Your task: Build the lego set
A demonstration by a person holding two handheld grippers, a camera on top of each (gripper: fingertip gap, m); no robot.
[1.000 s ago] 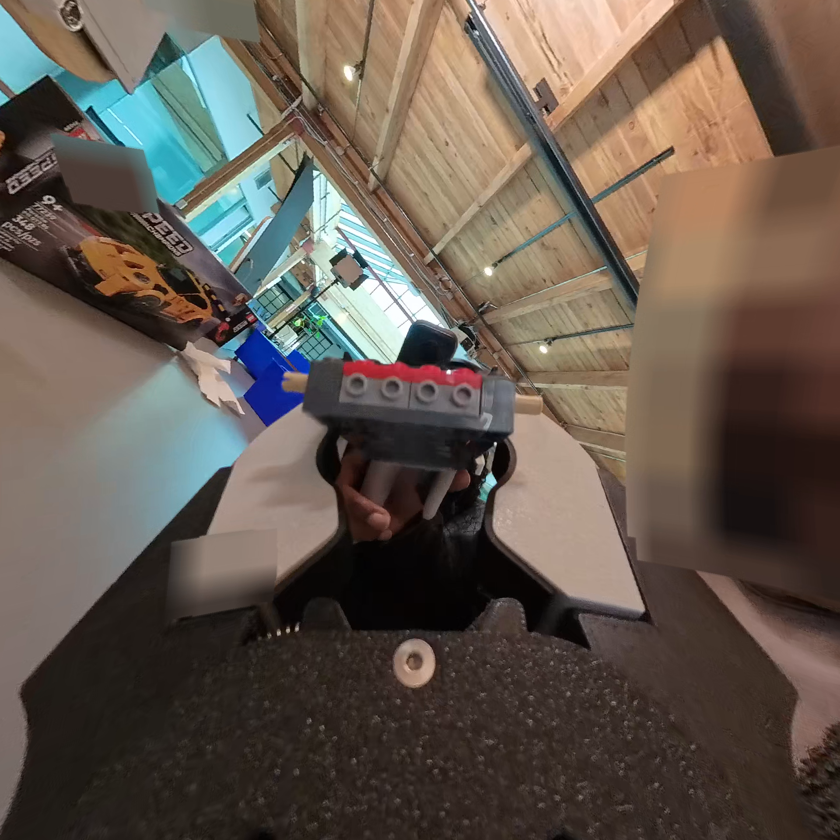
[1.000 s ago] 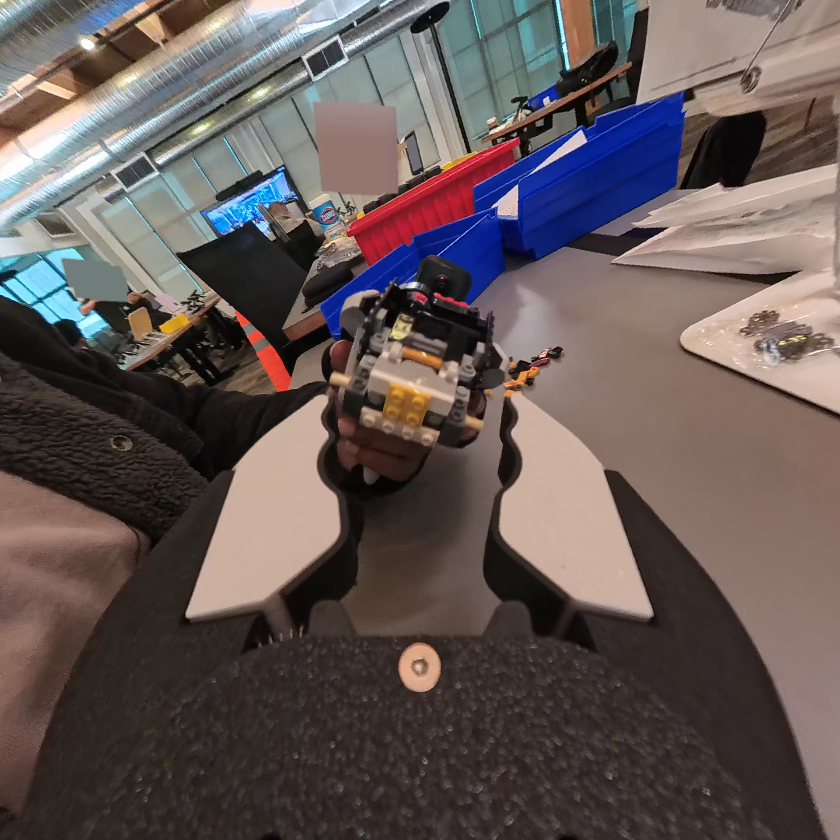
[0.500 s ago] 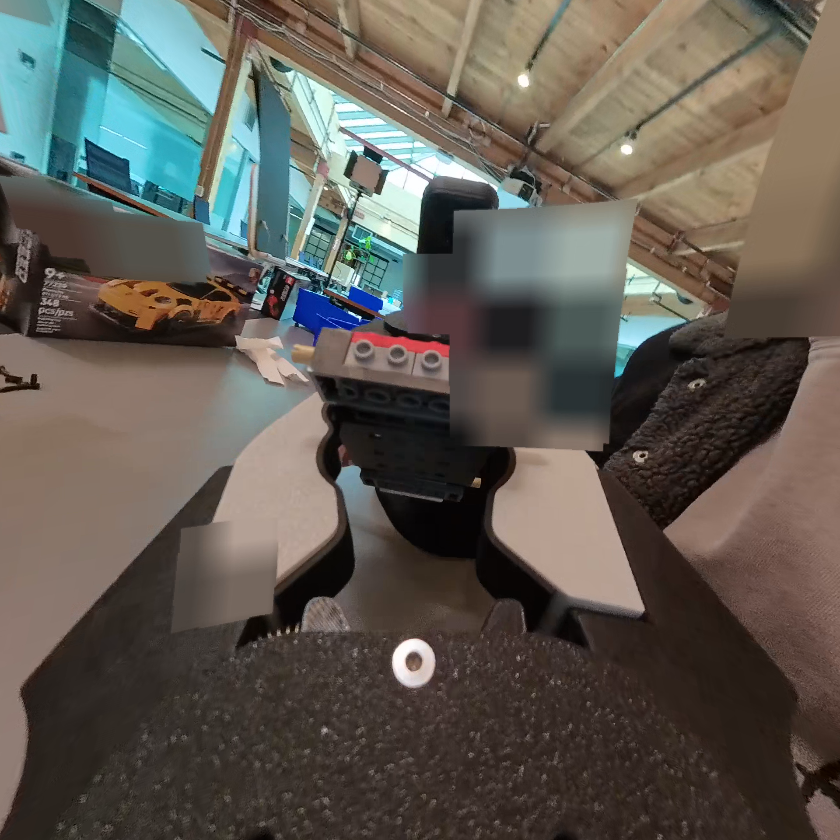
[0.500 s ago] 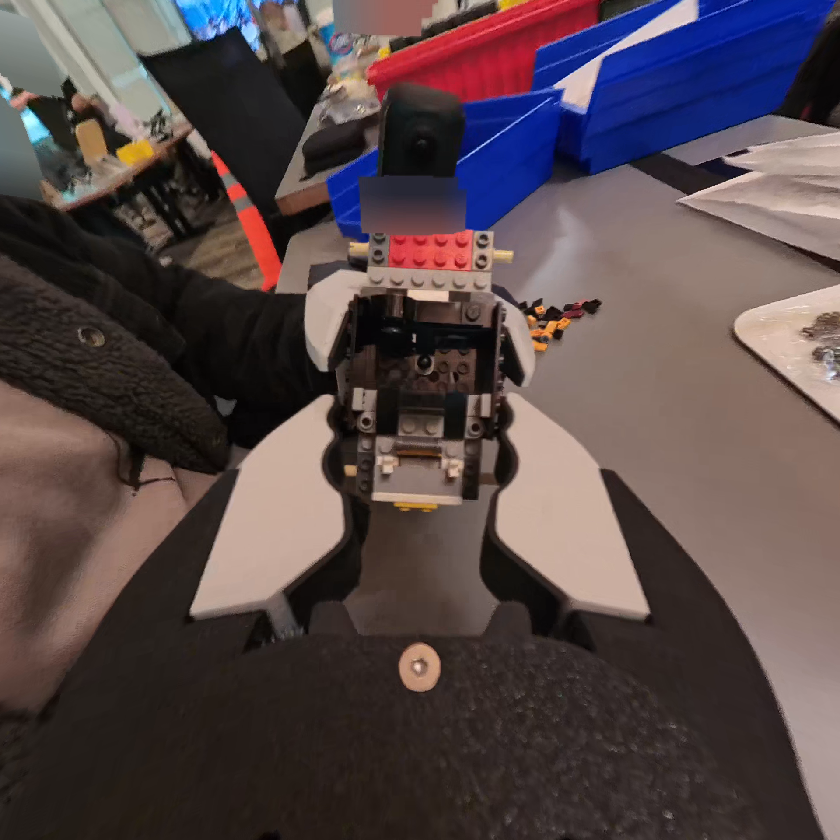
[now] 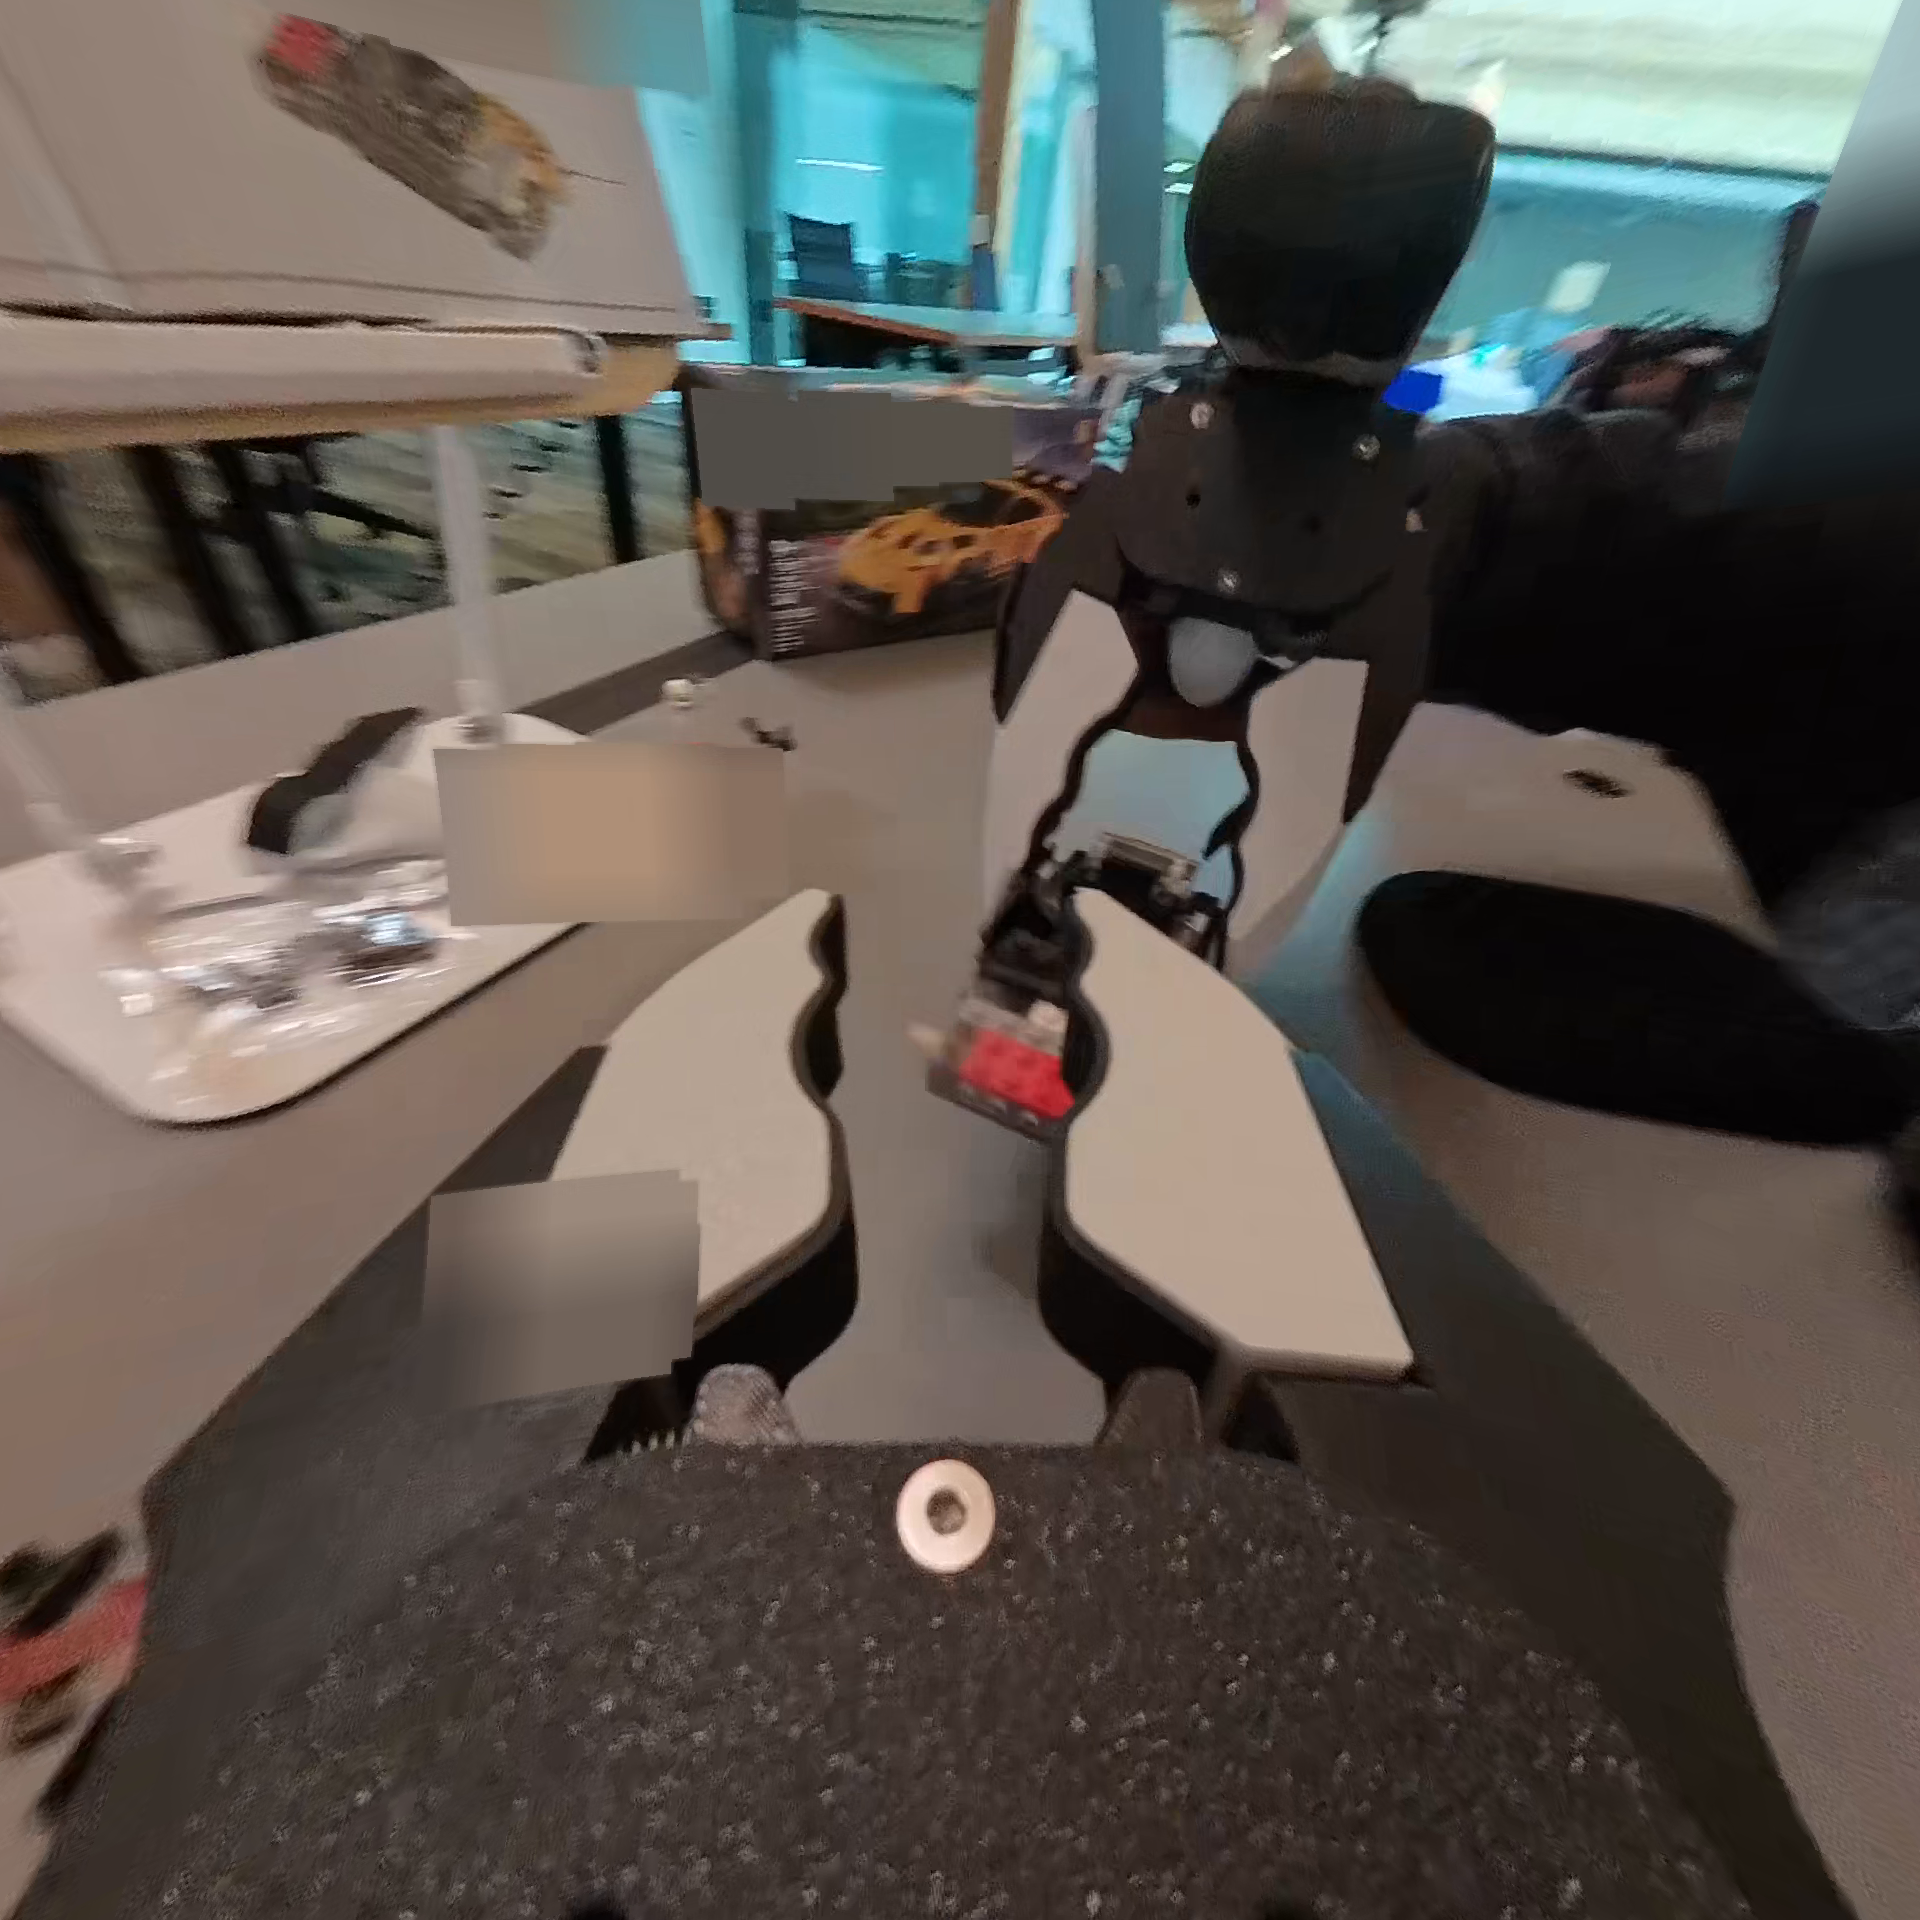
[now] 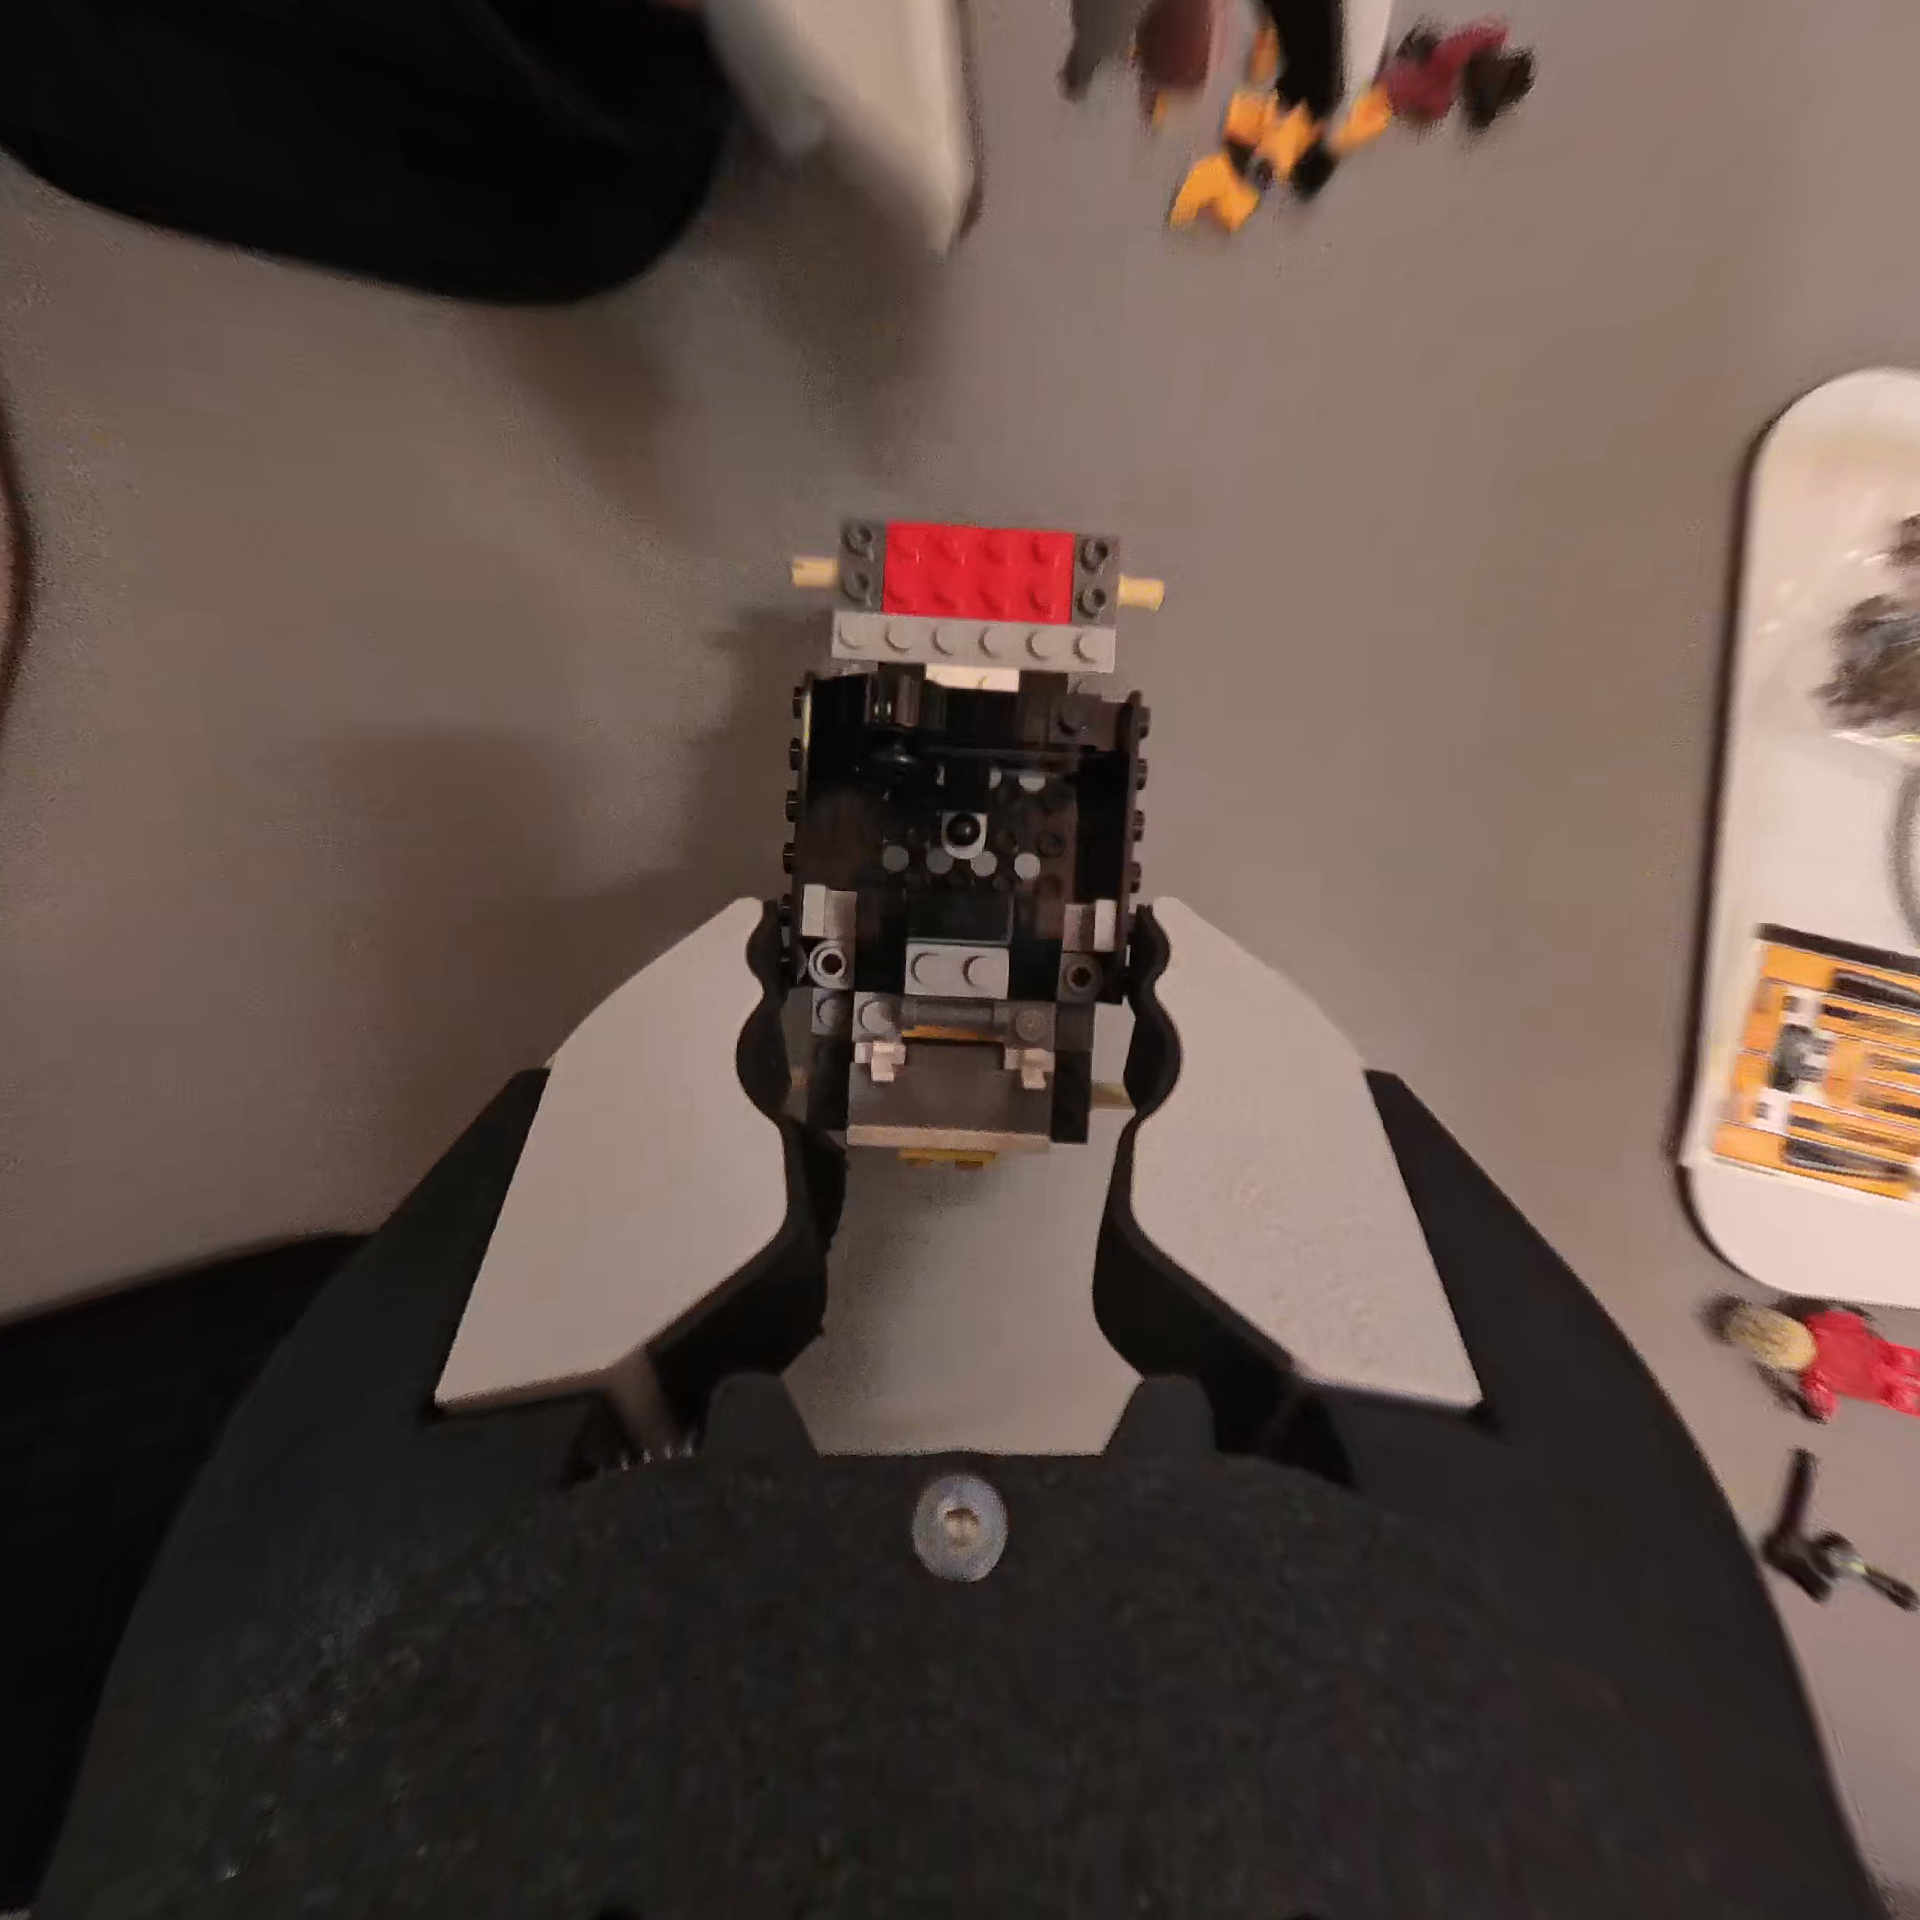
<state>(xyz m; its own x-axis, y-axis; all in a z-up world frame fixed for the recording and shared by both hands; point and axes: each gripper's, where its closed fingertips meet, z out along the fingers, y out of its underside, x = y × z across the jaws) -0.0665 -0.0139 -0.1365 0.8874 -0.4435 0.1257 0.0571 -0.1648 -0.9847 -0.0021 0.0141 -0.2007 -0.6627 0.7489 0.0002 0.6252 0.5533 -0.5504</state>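
We see the right hand-held gripper (image 6: 951,1023) pinching the partly built lego car (image 6: 966,862) by its rear sides, above the grey counter (image 6: 416,582); the red plate end points away. The left hand-held gripper (image 5: 951,1023) is spread and holds nothing, with the car just beside its right finger. Loose orange pieces (image 6: 1262,145), perhaps bricks, lie blurred farther on. The white tray (image 6: 1756,831) is to the right.

No writing can be read with certainty. Print is borne by the dark set box (image 5: 862,582) with a yellow car at upper centre of the left wrist view, and by an orange leaflet (image 6: 1808,1081) at the right edge of the right wrist view; both are blurred.
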